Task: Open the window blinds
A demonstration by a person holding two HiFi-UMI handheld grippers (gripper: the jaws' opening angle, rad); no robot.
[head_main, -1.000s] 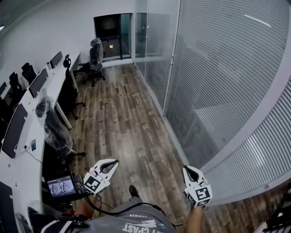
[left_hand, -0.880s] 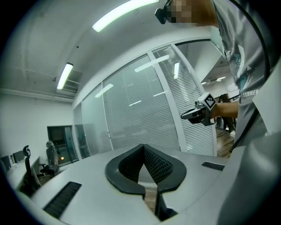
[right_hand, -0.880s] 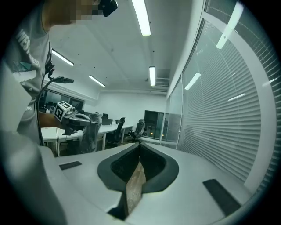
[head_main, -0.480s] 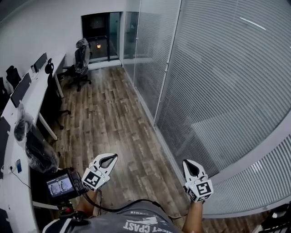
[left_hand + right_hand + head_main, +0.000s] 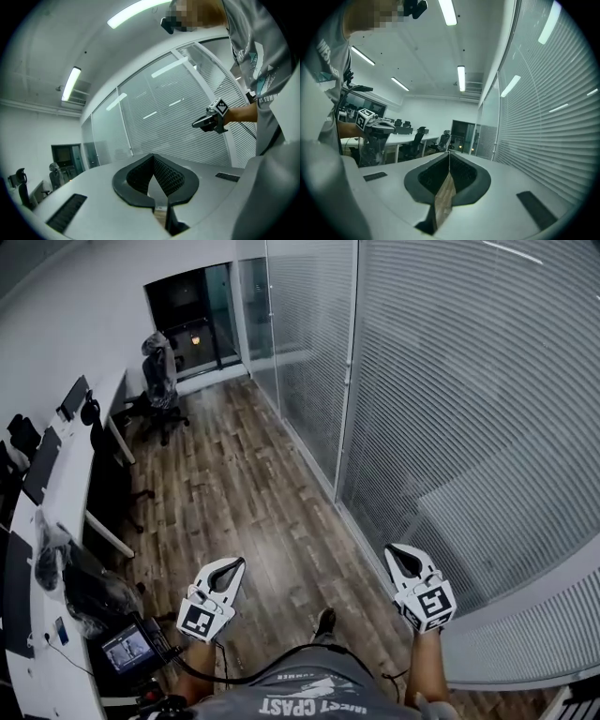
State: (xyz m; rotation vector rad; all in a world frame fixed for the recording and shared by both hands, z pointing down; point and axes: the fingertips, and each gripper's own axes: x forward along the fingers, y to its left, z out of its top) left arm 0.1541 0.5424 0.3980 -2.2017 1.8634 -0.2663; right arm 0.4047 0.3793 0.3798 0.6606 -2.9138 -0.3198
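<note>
Closed white slatted blinds [image 5: 450,381] hang behind the glass wall along the right of the corridor. They also show in the left gripper view [image 5: 168,122] and the right gripper view [image 5: 543,136]. My left gripper [image 5: 230,563] is held level in front of the person, over the wooden floor, shut and empty [image 5: 152,157]. My right gripper [image 5: 401,549] is level too, nearer the blinds but apart from them, its jaws meeting at the tip with nothing held [image 5: 449,153]. Each gripper shows in the other's view: the right gripper [image 5: 208,123] and the left gripper [image 5: 375,124].
A long white desk [image 5: 56,521] with monitors and black chairs runs along the left. An office chair [image 5: 159,381] stands near the dark doorway [image 5: 187,320] at the far end. A small screen on a rig [image 5: 127,650] sits at lower left. A metal post [image 5: 349,362] divides the glass panels.
The person has walked forward along the corridor, so the desks and chairs have slid back and left. Both grippers travelled along, still shut and level.
</note>
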